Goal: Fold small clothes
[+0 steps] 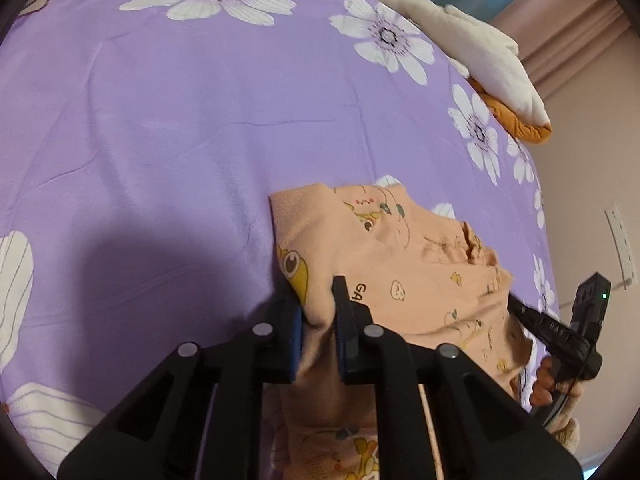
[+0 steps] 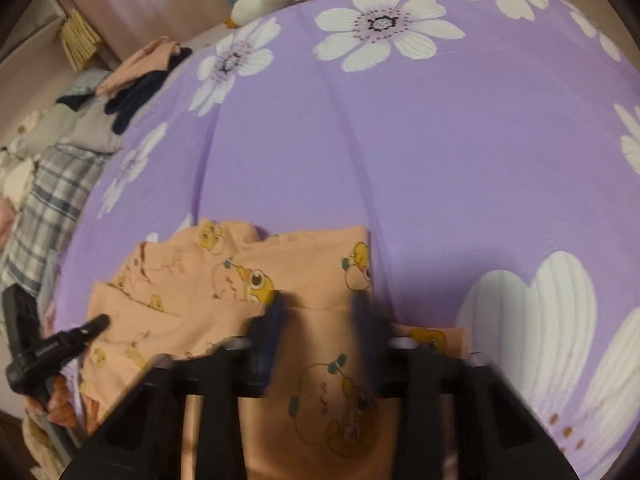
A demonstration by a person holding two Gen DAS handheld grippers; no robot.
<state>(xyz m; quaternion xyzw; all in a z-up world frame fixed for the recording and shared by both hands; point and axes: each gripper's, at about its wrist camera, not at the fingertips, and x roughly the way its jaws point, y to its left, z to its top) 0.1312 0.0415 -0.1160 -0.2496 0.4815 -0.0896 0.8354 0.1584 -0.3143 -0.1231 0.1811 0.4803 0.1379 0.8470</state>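
Observation:
A small peach garment (image 1: 400,248) printed with yellow cartoon ducks lies partly folded on the purple flowered sheet (image 1: 180,120). My left gripper (image 1: 318,296) is shut on a bunched fold at the garment's near left edge. In the right wrist view it shows as a narrow black tip (image 2: 102,320) over the garment's left part. My right gripper (image 2: 318,304) hovers over the garment (image 2: 304,256) near its right side. Its blurred fingers stand apart with flat cloth showing between them. From the left wrist view, the right gripper (image 1: 512,300) reaches the garment's right edge.
A white and orange plush toy (image 1: 472,40) lies at the bed's far edge. A pile of folded clothes (image 2: 132,76) and a plaid cloth (image 2: 48,200) sit beyond the sheet's left side. A hand (image 1: 544,384) grips the right tool's handle. Purple sheet (image 2: 440,160) stretches beyond the garment.

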